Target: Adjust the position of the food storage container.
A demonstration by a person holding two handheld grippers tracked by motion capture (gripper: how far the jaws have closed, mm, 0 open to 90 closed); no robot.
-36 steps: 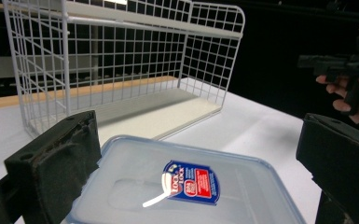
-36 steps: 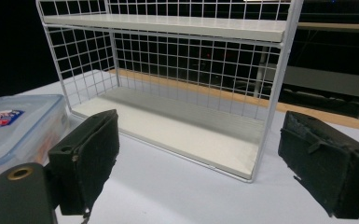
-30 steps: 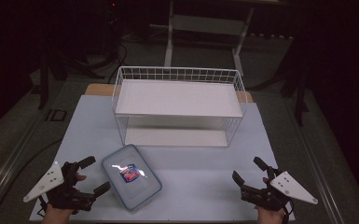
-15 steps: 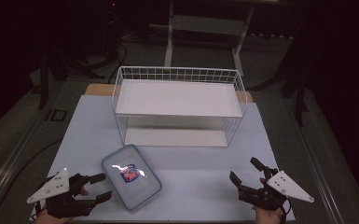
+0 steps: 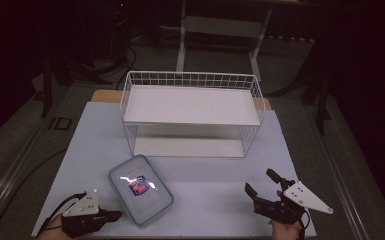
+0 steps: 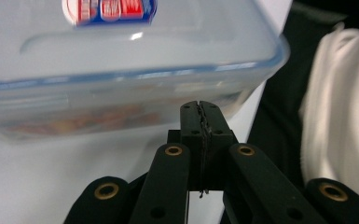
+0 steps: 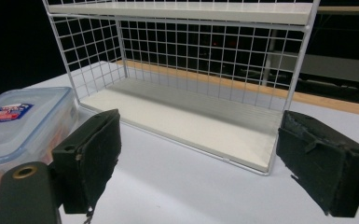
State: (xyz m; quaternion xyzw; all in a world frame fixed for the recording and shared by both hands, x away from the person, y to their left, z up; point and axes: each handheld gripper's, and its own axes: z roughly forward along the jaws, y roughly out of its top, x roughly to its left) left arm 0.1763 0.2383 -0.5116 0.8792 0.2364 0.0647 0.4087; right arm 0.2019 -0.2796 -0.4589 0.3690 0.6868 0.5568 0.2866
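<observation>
Risk of shoving container (image 5: 141, 189) off table edge (image 5: 190, 234) with left gripper (image 6: 200, 112) pinched empty, right gripper (image 5: 264, 192) gaping idle.

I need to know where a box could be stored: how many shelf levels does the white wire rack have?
2. The upper shelf sits at the top of the white wire rack; the lower shelf rests just above the table. Both look bare.

glossy clear plastic container (image 5: 141, 189); white wire rack (image 5: 192, 115).
</observation>
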